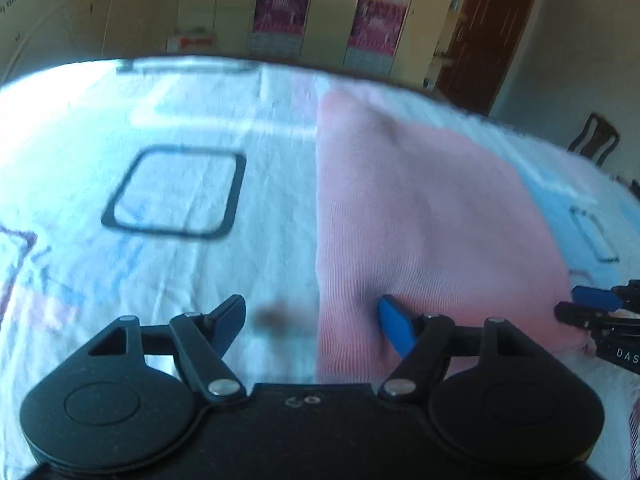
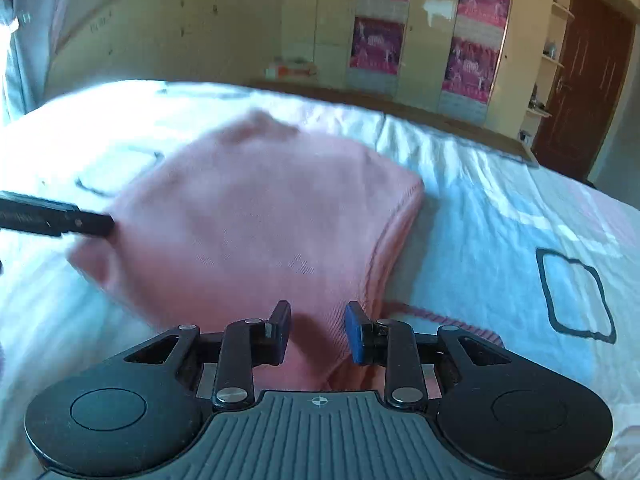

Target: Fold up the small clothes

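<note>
A pink knitted garment (image 1: 432,216) lies folded on a white printed bedsheet (image 1: 160,120). My left gripper (image 1: 312,320) is open, straddling the garment's left edge near its front corner; its blue right finger (image 1: 394,328) rests on the pink cloth, the left finger over the sheet. In the right wrist view the garment (image 2: 256,216) lies ahead with a thick folded edge on its right. My right gripper (image 2: 318,330) is open, with the garment's near edge lying between the fingers. The left gripper shows as a dark bar at the garment's left side (image 2: 56,220).
The sheet has black rounded-square prints (image 1: 176,196) (image 2: 576,296). The right gripper shows at the right edge of the left wrist view (image 1: 604,316). Beyond the bed stand cupboards with pink posters (image 2: 476,40) and a brown door (image 2: 588,76). A dark chair (image 1: 596,140) stands at the far right.
</note>
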